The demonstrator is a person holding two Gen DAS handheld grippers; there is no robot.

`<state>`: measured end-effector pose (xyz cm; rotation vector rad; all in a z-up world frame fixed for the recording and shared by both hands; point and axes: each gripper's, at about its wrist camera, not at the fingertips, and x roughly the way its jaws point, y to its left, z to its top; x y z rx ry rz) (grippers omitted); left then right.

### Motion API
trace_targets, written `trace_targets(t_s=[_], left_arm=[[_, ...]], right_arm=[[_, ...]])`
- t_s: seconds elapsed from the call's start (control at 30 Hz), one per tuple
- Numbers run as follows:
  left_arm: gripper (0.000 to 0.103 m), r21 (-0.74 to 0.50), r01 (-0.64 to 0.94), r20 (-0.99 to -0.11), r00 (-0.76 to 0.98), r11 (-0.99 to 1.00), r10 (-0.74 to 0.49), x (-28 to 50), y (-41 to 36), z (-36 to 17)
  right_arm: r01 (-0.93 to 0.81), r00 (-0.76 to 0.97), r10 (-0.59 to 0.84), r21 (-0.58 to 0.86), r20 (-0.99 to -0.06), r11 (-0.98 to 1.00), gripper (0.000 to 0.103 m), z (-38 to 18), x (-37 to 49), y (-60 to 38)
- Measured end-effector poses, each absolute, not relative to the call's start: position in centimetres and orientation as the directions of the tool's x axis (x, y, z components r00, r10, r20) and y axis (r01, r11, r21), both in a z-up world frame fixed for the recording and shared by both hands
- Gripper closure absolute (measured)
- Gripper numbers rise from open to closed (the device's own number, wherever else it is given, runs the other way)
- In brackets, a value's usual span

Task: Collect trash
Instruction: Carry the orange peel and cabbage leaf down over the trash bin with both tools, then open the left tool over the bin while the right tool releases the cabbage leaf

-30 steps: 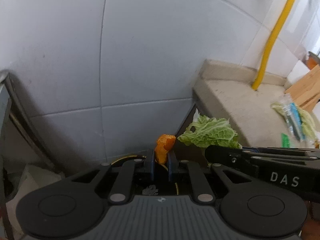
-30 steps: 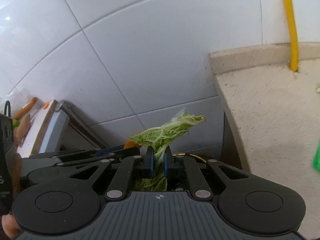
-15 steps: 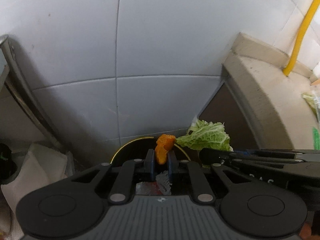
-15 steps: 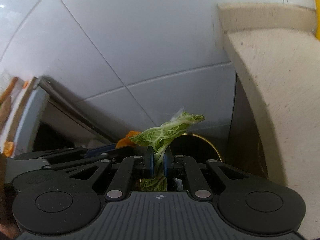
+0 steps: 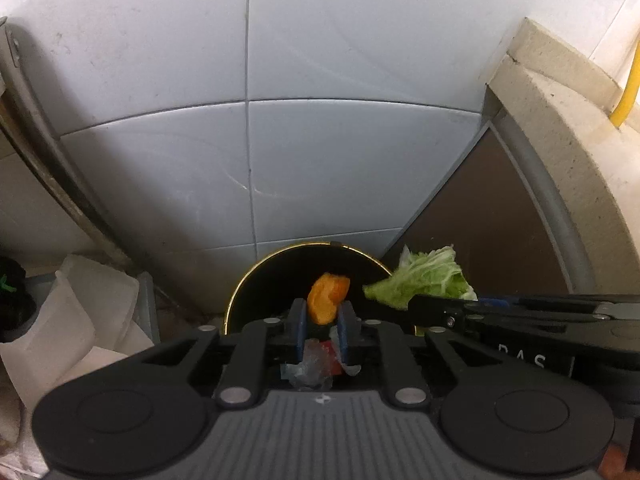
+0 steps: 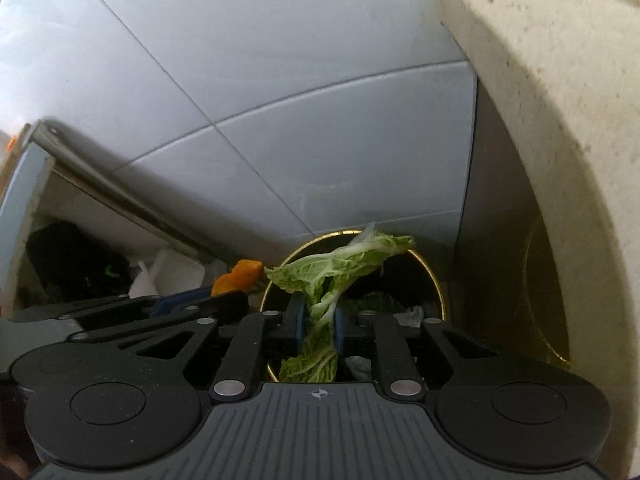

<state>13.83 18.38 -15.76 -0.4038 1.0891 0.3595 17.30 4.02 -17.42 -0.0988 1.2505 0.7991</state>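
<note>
My left gripper [image 5: 322, 318] is shut on an orange peel piece [image 5: 327, 297] and holds it over a round black bin with a gold rim [image 5: 248, 286]. My right gripper [image 6: 318, 314] is shut on a green cabbage leaf [image 6: 340, 266], above the same bin [image 6: 434, 280]. Crumpled trash [image 5: 310, 366] lies inside the bin below the left fingers. The cabbage leaf [image 5: 426, 278] and the right gripper body show at right in the left wrist view. The orange peel [image 6: 238, 276] shows at left in the right wrist view.
A white tiled wall [image 5: 248, 80] rises behind the bin. A beige stone counter edge [image 5: 560, 128] and a brown cabinet side [image 5: 472, 216] stand to the right. White foam boxes [image 5: 80, 312] and a dark bag [image 6: 72, 268] lie to the left under a grey ledge.
Both grippers have moved down from counter height with their loads. The bin's open mouth has come into view below them, and the counter has slid up and to the right.
</note>
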Motion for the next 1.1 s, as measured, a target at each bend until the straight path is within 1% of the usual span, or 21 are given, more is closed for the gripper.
trace_targets(t_s=[0.17,0.23,0.37,0.43,0.73,1.1], left_arm=[[0.084,-0.119,-0.483,-0.904,0.415,0.868,0.107,13.6,18.5,-15.7],[0.083,-0.114,-0.485,-0.904,0.413,0.867,0.113,13.5,18.5,-15.5],[0.082,-0.106,-0.489,-0.902,0.415,0.866,0.123,13.2,18.7,-15.3],[0.082,-0.109,-0.486,-0.9,0.418,0.867,0.121,13.1,18.6,-15.2],[0.081,-0.12,-0.472,-0.887,0.446,0.873,0.12,12.6,18.5,-13.9],[0.081,-0.149,-0.431,-0.857,0.505,0.89,0.101,12.1,18.2,-11.7]], right_arm=[[-0.591,0.087,0.475,0.339,-0.876,0.732,0.074,-17.6,17.3,4.1],[-0.592,0.087,0.475,0.338,-0.876,0.731,0.068,-17.5,17.2,4.1],[-0.596,0.093,0.474,0.333,-0.876,0.731,0.067,-17.4,17.1,4.3],[-0.594,0.098,0.473,0.33,-0.876,0.733,0.064,-17.2,17.0,4.0],[-0.577,0.122,0.475,0.327,-0.872,0.749,0.063,-16.1,16.5,3.6],[-0.549,0.194,0.49,0.32,-0.85,0.772,0.063,-13.1,15.6,2.7]])
